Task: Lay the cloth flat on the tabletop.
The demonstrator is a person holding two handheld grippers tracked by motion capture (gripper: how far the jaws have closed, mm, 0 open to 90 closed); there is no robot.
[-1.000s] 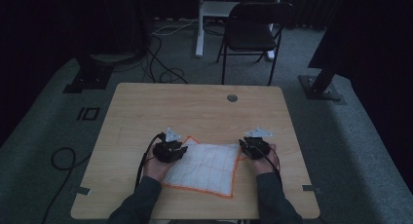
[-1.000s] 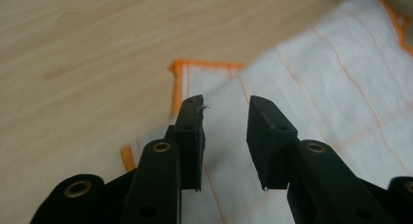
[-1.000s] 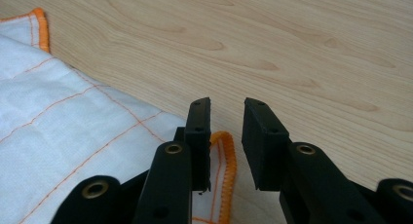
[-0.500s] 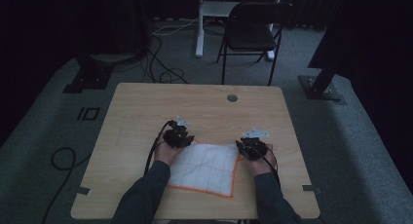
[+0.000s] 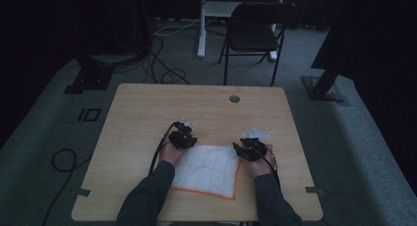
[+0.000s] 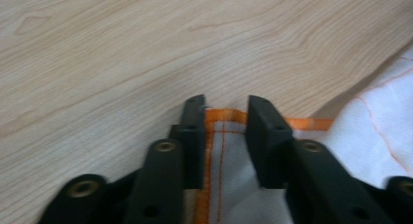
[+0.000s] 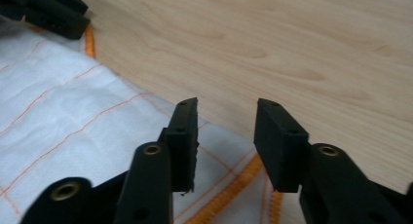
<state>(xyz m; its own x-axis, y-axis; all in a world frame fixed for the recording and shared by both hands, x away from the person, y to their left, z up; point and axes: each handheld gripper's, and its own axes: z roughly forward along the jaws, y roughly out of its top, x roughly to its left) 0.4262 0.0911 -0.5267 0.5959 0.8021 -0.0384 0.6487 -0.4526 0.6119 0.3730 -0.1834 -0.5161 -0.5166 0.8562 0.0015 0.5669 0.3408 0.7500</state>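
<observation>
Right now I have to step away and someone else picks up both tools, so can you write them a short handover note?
Left tool: jaws just been closing, a gap remains, and the far-left corner of the white cloth with orange trim lies between them, not yet pinched.
Right tool: jaws just opened; the cloth's far-right corner lies under them, free.
The cloth lies flat near the front edge of the wooden table, between both hands.
Done: both tools set at the far corners.
Left: probably grip both corners, then fold or lift the cloth.
</observation>
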